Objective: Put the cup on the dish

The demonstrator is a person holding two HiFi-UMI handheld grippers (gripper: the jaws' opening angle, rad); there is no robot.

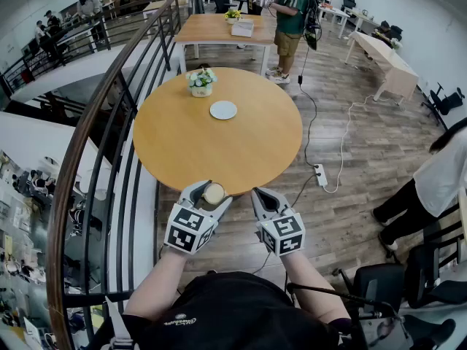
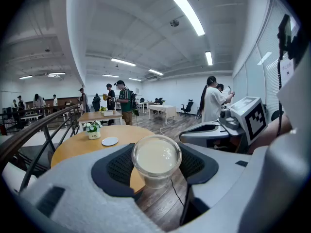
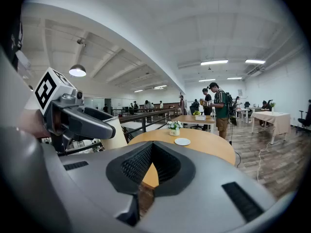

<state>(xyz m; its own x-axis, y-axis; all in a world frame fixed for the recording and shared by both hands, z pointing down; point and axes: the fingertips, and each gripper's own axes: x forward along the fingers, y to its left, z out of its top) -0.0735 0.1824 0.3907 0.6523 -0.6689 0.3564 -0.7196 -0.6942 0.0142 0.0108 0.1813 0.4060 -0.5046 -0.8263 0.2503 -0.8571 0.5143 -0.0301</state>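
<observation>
A: The left gripper [image 1: 212, 194] is closed wide round the cup [image 2: 156, 155], above the worktop's [image 1: 182, 148] near edge.

B: The cup should be carried level to the far dish [image 1: 223, 110] and lowered centred. The right gripper [image 1: 264, 197], closed and empty, is best kept clear.

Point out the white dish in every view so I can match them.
Head view: dish upper middle.
Left gripper view: left of centre, beyond the cup.
Right gripper view: just right of centre.
Shared landmark: flower pot beside the dish.
</observation>
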